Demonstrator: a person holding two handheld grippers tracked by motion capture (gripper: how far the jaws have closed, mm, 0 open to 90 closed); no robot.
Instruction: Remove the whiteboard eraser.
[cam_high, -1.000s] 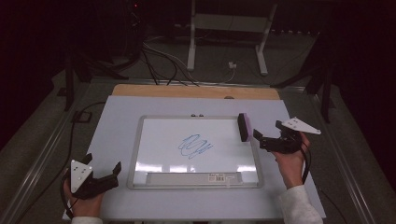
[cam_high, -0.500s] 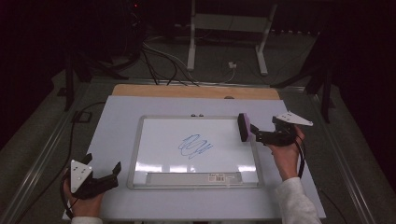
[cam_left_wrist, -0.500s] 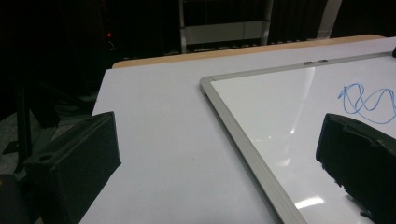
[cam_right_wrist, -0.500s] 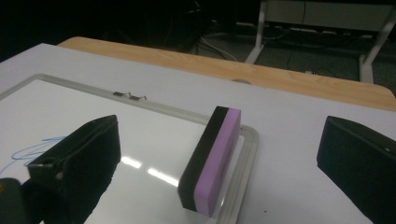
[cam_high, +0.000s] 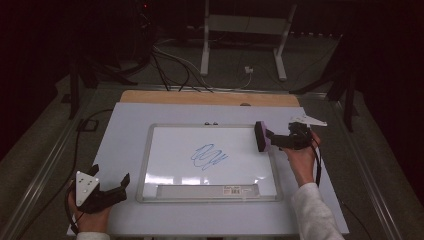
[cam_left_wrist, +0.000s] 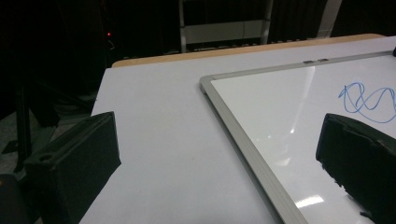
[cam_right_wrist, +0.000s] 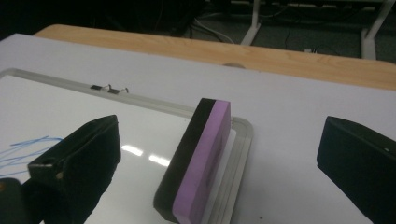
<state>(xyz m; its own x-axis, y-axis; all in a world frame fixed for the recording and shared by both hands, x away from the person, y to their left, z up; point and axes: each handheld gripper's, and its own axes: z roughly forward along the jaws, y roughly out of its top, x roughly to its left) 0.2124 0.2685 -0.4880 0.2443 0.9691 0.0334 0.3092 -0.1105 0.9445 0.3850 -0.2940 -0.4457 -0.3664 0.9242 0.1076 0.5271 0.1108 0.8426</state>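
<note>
A whiteboard (cam_high: 170, 155) lies flat mid-table with a blue scribble (cam_high: 209, 156) at its centre. A black and purple eraser (cam_high: 261, 136) stands on its edge, tilted, at the board's right frame. My right gripper (cam_high: 277, 140) is just right of the eraser and is open. In the right gripper view the eraser (cam_right_wrist: 196, 163) sits between the wide-apart jaws, touching neither. My left gripper (cam_high: 111, 176) rests open on the table by the board's near left corner, holding nothing. In the left gripper view the board's frame (cam_left_wrist: 243, 135) and the scribble (cam_left_wrist: 369, 100) lie ahead.
A white mat (cam_high: 125, 135) covers the table, with a wooden strip (cam_high: 210, 97) along its far edge. Two small clips (cam_high: 211, 123) sit on the board's far frame, and a labelled tray (cam_high: 200, 190) runs along its near side. Cables and a metal stand (cam_high: 240, 30) lie on the floor beyond.
My right gripper has moved slightly left and away from me, closer around the eraser. The eraser and the left gripper have stayed put.
</note>
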